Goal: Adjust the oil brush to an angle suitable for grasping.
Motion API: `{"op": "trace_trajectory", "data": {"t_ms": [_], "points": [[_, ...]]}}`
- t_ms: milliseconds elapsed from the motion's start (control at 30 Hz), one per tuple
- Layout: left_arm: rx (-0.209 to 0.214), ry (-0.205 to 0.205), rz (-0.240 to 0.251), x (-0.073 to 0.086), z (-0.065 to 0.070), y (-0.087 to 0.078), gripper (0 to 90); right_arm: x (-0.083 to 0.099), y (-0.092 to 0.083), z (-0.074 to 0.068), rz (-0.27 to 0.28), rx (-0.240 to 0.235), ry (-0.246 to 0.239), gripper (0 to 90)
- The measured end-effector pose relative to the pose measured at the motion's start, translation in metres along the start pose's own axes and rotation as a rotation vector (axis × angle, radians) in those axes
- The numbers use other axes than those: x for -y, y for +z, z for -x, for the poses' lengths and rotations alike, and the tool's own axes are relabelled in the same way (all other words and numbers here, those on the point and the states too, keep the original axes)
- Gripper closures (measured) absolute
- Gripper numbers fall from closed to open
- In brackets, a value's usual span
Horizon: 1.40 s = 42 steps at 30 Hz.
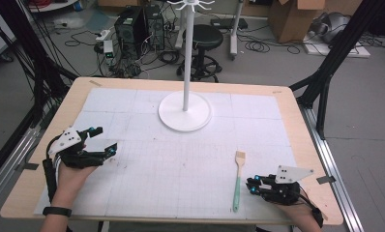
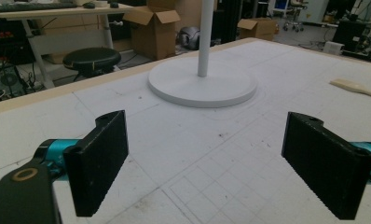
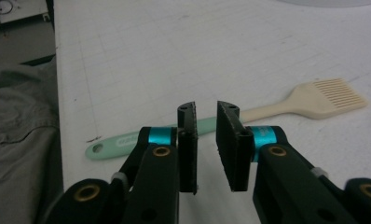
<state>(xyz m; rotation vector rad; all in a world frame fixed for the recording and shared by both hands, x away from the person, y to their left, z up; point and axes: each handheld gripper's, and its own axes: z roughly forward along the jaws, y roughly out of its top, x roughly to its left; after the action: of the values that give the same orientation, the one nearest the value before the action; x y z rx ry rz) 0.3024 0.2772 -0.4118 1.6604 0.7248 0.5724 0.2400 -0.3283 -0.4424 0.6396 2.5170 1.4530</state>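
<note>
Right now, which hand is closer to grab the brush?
The right. Its gripper sits just beside the brush, whose green handle lies right past its fingers. The left gripper is far across the table.

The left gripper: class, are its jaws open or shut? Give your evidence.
Open. The left gripper shows its two black jaws far apart, with bare gridded mat between them and nothing held.

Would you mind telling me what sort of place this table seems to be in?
Most likely a robotics or research lab: computer towers with loose cables on the floor, cardboard boxes, and a grid-marked mat on the table.
</note>
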Motion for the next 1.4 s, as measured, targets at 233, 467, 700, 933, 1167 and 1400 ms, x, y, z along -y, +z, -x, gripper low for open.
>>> {"op": "trace_trajectory", "data": {"t_ms": [233, 467, 700, 933, 1167, 1400], "points": [[0.0, 0.0, 0.0, 0.0, 0.0, 0.0, 15.1, 0.001, 0.008, -0.009, -0.064, -0.04, -0.027, 88.0], [-0.002, -0.001, -0.001, 0.0, 0.0, 0.0, 15.2, 0.0, 0.012, -0.01, -0.092, -0.058, -0.031, 89.8], [0.0, 0.0, -0.003, 0.0, 0.0, 0.0, 15.2, -0.003, 0.02, -0.014, -0.144, -0.07, -0.06, 89.9], [0.001, -0.002, -0.004, 0.0, 0.001, 0.001, 15.2, -0.01, 0.032, -0.019, -0.161, -0.074, -0.073, 89.9], [0.003, -0.001, -0.004, 0.0, 0.0, 0.001, 15.2, -0.027, 0.055, -0.021, -0.189, -0.073, -0.077, 90.0], [0.003, -0.001, -0.001, 0.0, 0.0, 0.001, 15.2, -0.039, 0.073, -0.02, -0.194, -0.068, -0.064, 90.0]]}}
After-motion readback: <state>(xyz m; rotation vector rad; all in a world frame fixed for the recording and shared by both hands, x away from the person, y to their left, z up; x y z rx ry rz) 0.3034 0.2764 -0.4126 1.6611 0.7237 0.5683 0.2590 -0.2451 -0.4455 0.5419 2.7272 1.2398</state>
